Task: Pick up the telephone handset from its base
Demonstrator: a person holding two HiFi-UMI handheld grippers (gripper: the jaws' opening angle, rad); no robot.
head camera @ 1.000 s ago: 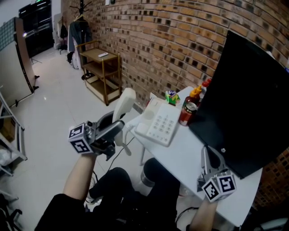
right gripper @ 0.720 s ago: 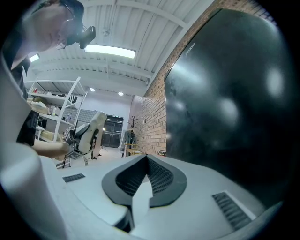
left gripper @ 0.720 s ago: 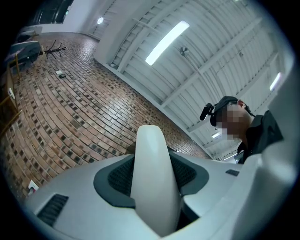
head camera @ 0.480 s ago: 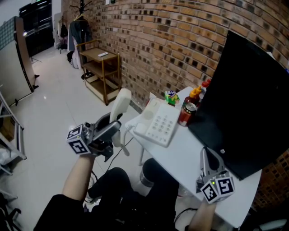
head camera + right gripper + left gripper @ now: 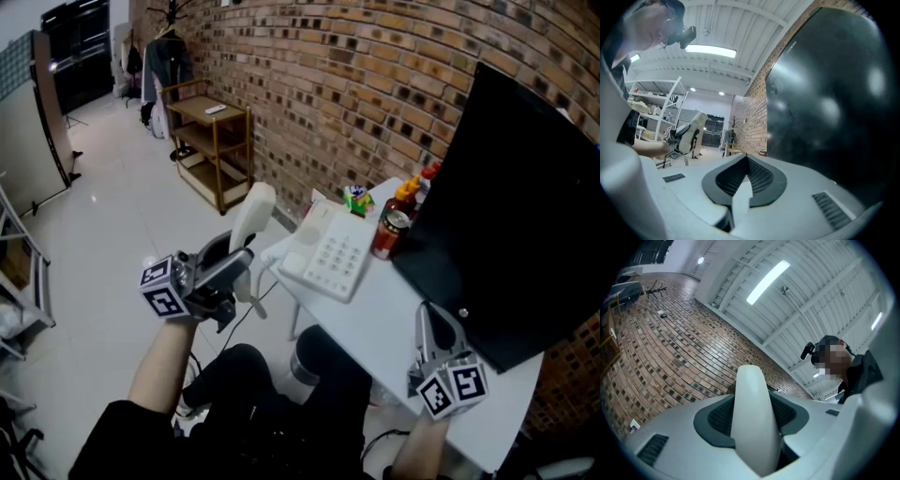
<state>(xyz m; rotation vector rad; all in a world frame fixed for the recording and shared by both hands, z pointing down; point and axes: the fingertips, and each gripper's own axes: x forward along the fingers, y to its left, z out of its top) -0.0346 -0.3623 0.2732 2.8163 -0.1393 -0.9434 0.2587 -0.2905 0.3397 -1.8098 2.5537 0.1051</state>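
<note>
- Left gripper point(image 5: 240, 269): jaws partly open, clamped on the handset point(image 5: 253, 217). The pads press both of its sides.
- Right gripper point(image 5: 431, 321): jaws closed together, nothing between them. It lies on the table point(image 5: 384, 323) beside the black monitor point(image 5: 511, 202).
- Count: 1 handset, 1 phone base point(image 5: 328, 255), 1 red can point(image 5: 389, 234), 2 grippers.
- Handset: off-white, smooth, curved, tilted near upright. It is held in the air off the table's edge, clear of the base, which sits on the table.
</note>
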